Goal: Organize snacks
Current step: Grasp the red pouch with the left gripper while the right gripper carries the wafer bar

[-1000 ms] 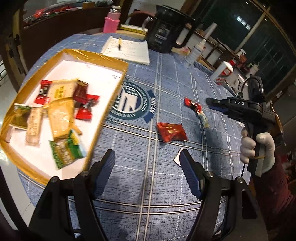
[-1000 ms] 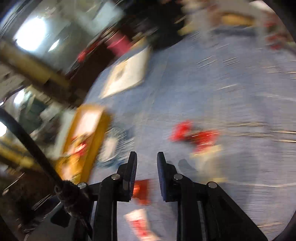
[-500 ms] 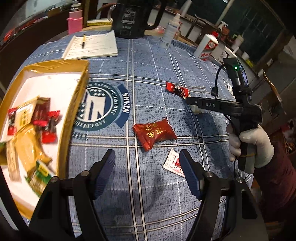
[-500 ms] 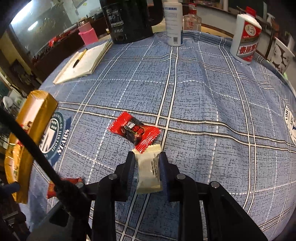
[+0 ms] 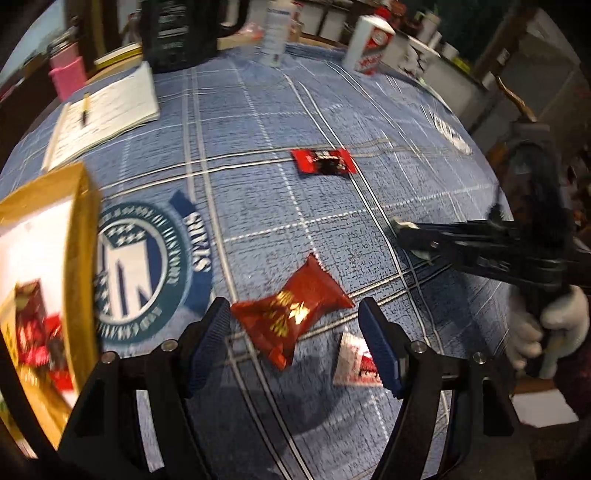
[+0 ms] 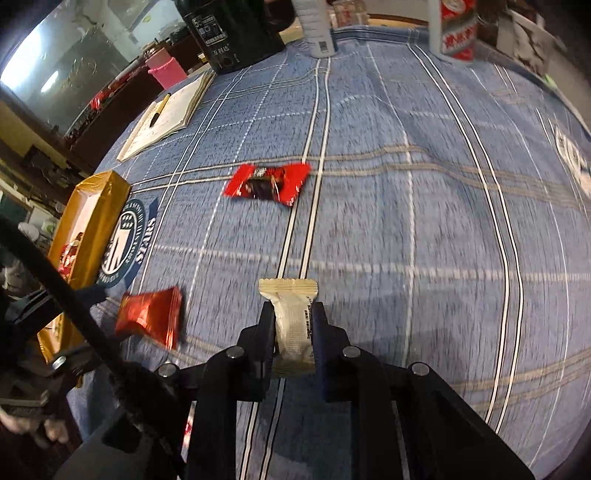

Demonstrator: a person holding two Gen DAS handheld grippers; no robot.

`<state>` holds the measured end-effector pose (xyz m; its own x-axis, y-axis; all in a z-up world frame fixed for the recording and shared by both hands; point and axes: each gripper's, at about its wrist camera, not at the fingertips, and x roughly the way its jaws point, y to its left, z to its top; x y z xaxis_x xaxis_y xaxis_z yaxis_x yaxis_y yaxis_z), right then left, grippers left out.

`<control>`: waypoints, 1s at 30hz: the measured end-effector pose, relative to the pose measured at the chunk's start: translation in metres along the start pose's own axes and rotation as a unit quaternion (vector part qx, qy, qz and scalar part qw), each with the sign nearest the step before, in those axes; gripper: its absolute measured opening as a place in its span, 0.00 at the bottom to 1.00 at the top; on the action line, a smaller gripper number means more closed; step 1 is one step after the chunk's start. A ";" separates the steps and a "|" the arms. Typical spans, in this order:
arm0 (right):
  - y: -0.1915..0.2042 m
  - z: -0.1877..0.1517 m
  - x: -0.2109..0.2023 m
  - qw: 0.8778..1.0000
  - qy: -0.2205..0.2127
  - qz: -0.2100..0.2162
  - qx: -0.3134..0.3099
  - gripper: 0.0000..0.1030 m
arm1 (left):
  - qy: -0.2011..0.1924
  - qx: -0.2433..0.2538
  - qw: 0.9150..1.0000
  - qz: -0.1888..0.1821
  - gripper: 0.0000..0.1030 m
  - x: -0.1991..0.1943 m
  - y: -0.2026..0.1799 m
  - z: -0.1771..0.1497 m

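Observation:
My left gripper (image 5: 294, 308) is open and hangs low over a red-and-gold snack packet (image 5: 288, 321), which lies on the blue cloth between its fingers without touching them. A white-and-red sachet (image 5: 354, 360) lies by its right finger. The jaws of my right gripper (image 6: 293, 312) are closing on a cream snack packet (image 6: 290, 291), and the pads press its sides. Farther back lies a red-and-black wrapper (image 6: 267, 182). The gold tray (image 5: 79, 258) with several snacks sits at the left edge.
At the table's far side are a notebook with a pen (image 5: 107, 110), a pink cup (image 5: 68, 77), a black jug (image 5: 177, 33), a white bottle (image 5: 275, 33) and a red-and-white box (image 5: 369, 48). A white-gloved hand (image 5: 546, 328) holds the right gripper.
My left gripper swung right and down until the red-and-gold packet lay between its fingers. My right gripper closed on the cream packet and drew it away from the red-and-black wrapper.

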<state>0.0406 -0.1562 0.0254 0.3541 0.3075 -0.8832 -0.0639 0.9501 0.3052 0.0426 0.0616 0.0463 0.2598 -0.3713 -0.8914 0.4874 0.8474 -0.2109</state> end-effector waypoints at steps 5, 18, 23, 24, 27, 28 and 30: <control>-0.002 -0.012 -0.010 1.000 -0.004 0.008 0.018 0.17 | 0.027 0.026 0.999 0.020 0.64 0.021 -0.007 0.003; 0.003 -0.031 -0.019 0.999 -0.008 0.017 0.032 0.17 | 0.010 -0.006 0.999 0.046 0.48 0.030 -0.019 -0.001; 0.009 -0.036 -0.021 0.999 -0.006 0.018 0.029 0.17 | 0.001 -0.032 0.998 0.062 0.32 0.025 -0.017 -0.003; 0.010 -0.036 -0.022 0.999 -0.005 0.018 0.028 0.17 | -0.005 -0.041 0.997 0.061 0.32 0.022 -0.015 -0.005; 0.018 -0.037 -0.025 1.000 -0.005 0.017 0.020 0.17 | -0.028 -0.070 0.996 0.044 0.32 0.002 -0.010 -0.013; 0.022 -0.037 -0.025 1.000 -0.005 0.017 0.016 0.17 | -0.035 -0.076 0.996 0.042 0.32 -0.006 -0.008 -0.017; 0.031 -0.036 -0.026 1.000 -0.006 0.019 0.007 0.17 | -0.052 -0.092 0.994 0.037 0.32 -0.024 -0.002 -0.026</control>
<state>-0.0046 -0.1330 0.0453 0.3631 0.3424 -0.8666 -0.0636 0.9370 0.3436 0.0130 0.0788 0.0579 0.3785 -0.3334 -0.8634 0.3053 0.9256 -0.2236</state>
